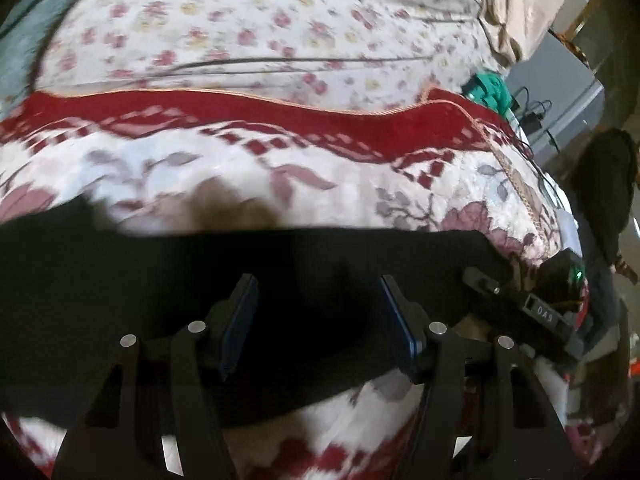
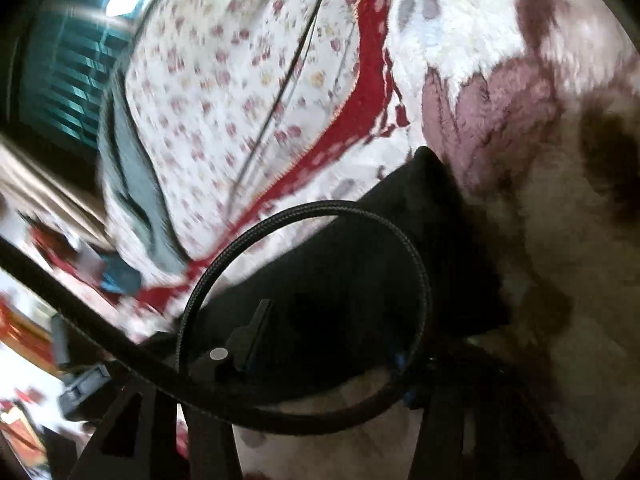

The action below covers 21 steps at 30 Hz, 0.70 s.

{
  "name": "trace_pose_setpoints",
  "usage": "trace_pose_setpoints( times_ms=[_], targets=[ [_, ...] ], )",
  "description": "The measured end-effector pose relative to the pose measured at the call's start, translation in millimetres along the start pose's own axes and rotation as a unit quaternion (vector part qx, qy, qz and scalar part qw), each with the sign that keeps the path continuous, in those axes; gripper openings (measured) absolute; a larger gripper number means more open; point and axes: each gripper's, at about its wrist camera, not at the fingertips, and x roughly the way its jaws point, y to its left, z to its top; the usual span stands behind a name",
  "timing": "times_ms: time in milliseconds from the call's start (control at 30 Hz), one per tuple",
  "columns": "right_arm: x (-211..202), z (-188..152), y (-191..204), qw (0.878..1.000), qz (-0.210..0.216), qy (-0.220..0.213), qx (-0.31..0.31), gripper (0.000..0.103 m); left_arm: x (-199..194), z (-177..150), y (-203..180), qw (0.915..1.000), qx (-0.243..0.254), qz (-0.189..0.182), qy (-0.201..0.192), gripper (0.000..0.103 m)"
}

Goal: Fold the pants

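Observation:
Black pants lie across a floral blanket on a bed, as a wide dark band. My left gripper is open just above the pants, its blue-padded fingers spread apart with the cloth between and below them. In the right wrist view the pants show as a folded dark strip running up to a corner. My right gripper sits over that strip with its fingers spread apart. A black braided cable loops across the view and hides part of it.
A floral sheet covers the far bed, with a red blanket border between. A beige pillow is at the far right. Cables, a green object and the right gripper's body lie at the right edge.

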Motion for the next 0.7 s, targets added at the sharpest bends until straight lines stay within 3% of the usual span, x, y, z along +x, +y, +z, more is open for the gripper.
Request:
trace_pose_setpoints(
  times_ms=[67, 400, 500, 700],
  targets=[
    [1, -2, -1, 1.0, 0.016, -0.01, -0.002, 0.05, 16, 14, -9, 0.9995, 0.015, -0.011, 0.024, 0.062],
    [3, -5, 6, 0.999, 0.016, -0.008, -0.037, 0.05, 92, 57, -50, 0.9893, 0.096, -0.046, 0.101, 0.062],
    [1, -4, 3, 0.999, 0.026, -0.006, -0.031, 0.05, 111, 66, -57, 0.9828, 0.109, -0.071, 0.131, 0.062],
    [-9, -2, -8, 0.997, 0.063, -0.024, 0.024, 0.049, 131, 64, -67, 0.9677, 0.175, -0.072, 0.167, 0.062]
  ],
)
